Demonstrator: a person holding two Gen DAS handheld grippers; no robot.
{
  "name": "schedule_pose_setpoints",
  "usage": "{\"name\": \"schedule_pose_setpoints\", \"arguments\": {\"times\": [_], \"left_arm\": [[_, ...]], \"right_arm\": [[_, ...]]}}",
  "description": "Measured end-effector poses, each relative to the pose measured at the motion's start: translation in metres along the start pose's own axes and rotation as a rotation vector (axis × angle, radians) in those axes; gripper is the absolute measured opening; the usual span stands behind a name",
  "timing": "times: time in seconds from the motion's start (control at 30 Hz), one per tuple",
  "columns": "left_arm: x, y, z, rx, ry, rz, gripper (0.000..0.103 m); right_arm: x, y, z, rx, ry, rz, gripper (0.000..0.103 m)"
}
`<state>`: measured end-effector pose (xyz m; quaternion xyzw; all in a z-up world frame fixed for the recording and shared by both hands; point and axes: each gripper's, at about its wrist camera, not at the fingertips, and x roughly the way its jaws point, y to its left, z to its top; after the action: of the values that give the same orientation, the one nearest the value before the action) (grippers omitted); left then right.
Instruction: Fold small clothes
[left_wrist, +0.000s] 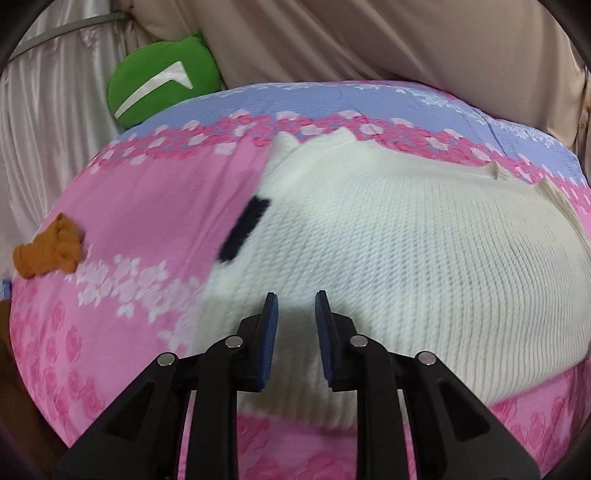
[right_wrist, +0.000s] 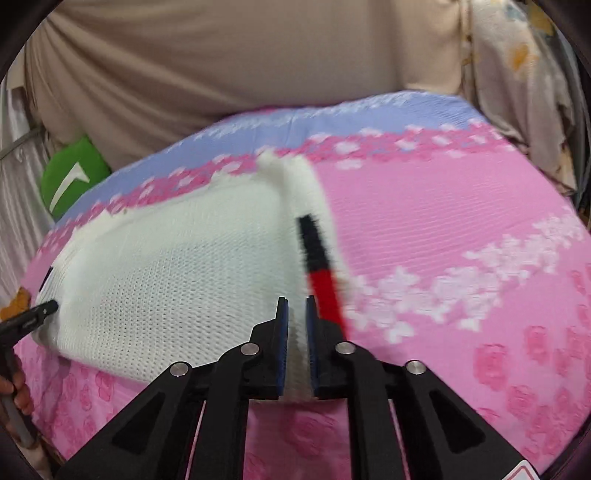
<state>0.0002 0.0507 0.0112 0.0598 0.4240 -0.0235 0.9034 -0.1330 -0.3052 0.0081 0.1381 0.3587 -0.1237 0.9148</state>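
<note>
- Right gripper (right_wrist: 296, 301): jaws nearly closed, pinching the near edge of the white knit sweater (right_wrist: 177, 273).
- Left gripper (left_wrist: 295, 295): jaws parted a little, white knit seen in the gap; whether it pinches the cloth, cannot tell.
- Sweater lies spread on the pink floral bedsheet (right_wrist: 461, 221), a black-and-red stripe (right_wrist: 319, 269) just beyond the right gripper.
- Orange cloth (left_wrist: 48, 251) lies left, apart from the sweater.
- Green cushion (left_wrist: 162, 77) sits at the far edge.

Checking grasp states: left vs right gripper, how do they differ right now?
The left gripper is open with a gap between its pads, hovering above the white knit garment; the right gripper is shut on the garment's edge beside the red-black stripe. Both have blue-padded black fingers.
</note>
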Motion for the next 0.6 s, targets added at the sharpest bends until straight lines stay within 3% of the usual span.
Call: {"name": "schedule_pose_setpoints", "arguments": {"times": [0.1,0.2,0.23,0.27,0.33,0.5,0.6], "left_arm": [[0.001,-0.003,-0.009,0.021,0.005,0.022,0.021],[-0.006,-0.011,-0.013,0.031,0.000,0.041,0.021],[-0.009,-0.011,-0.014,0.028,0.001,0.030,0.021],[-0.011,-0.011,-0.015,0.025,0.006,0.023,0.023],[-0.012,-0.008,-0.016,0.018,0.009,0.021,0.025],[-0.023,0.010,-0.014,-0.049,-0.008,0.015,0.049],[-0.020,0.019,-0.011,-0.066,-0.005,0.043,0.054]], "right_arm": [[0.017,-0.009,-0.015,-0.004,0.076,-0.009,0.013],[0.014,-0.011,-0.020,0.012,0.072,-0.015,0.013],[0.006,-0.010,-0.019,0.018,0.051,-0.004,0.019],[0.000,-0.008,-0.017,0.019,0.026,-0.006,0.037],[-0.008,-0.010,-0.013,0.017,-0.013,-0.027,0.061],[0.008,-0.017,-0.016,0.043,0.037,-0.019,0.061],[0.021,-0.015,-0.023,0.034,0.077,-0.008,0.045]]}}
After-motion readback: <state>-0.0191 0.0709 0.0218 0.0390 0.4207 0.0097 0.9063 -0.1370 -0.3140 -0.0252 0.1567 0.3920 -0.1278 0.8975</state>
